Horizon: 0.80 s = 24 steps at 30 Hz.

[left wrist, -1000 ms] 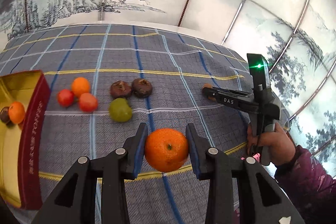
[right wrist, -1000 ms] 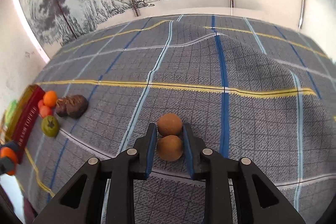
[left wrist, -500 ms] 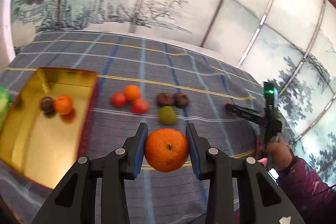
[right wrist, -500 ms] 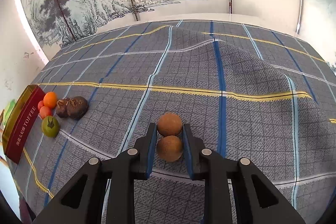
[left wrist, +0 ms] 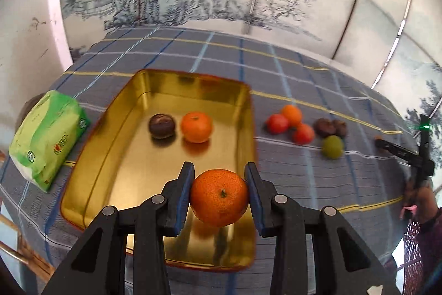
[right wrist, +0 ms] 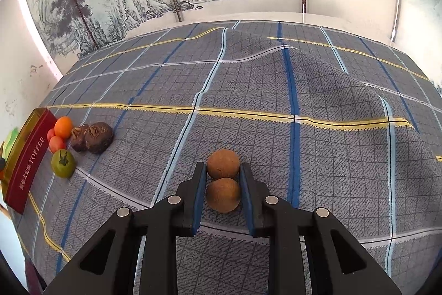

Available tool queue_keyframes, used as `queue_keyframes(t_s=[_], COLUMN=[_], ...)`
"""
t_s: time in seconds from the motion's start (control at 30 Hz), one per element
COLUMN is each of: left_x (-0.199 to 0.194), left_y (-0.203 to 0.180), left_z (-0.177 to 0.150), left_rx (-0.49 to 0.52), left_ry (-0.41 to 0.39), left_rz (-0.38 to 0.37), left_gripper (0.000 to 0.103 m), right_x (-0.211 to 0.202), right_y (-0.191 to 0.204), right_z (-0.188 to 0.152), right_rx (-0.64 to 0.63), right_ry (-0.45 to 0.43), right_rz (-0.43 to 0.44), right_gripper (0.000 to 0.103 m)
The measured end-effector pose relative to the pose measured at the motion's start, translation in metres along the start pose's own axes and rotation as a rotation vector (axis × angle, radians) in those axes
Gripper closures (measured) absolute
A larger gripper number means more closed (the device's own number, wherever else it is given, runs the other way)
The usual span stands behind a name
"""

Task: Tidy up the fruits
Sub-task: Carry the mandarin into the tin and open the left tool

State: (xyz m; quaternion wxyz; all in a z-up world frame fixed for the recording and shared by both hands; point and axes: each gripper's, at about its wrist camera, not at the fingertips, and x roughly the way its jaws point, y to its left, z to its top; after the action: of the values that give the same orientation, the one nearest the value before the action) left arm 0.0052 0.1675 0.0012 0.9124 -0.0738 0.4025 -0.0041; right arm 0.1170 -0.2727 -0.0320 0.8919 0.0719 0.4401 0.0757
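My left gripper (left wrist: 219,194), fingers clamped on a tangerine (left wrist: 219,196), has swung over from the loose fruit on the cloth-covered surface (left wrist: 317,173) and now hangs above the gold tin (left wrist: 116,170), where another tangerine (left wrist: 196,127) and a dark fruit (left wrist: 162,125) already sit. Release looks next. My right gripper (right wrist: 223,194) hasn't moved, its fingers pressed against the nearer of two brown fruits (right wrist: 223,194).

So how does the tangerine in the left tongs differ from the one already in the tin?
The held tangerine is clamped between the left tongs above the tin's near end; the tin tangerine rests on the gold floor beside a dark brown fruit. The held one looks larger, being nearer the camera. Both are orange with a stem dimple.
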Motion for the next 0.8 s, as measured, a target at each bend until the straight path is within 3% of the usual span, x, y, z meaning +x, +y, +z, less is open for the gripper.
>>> queue_keyframes(t_s=[0.8], left_x=[0.041], left_y=[0.033], left_z=[0.002], left_rx=[0.027], left_ry=[0.067], left_rz=[0.114], left_gripper=[0.069], right_x=[0.001], right_y=[0.001], right_z=[0.000], right_rx=[-0.005], right_ry=[0.000], right_rz=[-0.006], right_gripper=[0.077])
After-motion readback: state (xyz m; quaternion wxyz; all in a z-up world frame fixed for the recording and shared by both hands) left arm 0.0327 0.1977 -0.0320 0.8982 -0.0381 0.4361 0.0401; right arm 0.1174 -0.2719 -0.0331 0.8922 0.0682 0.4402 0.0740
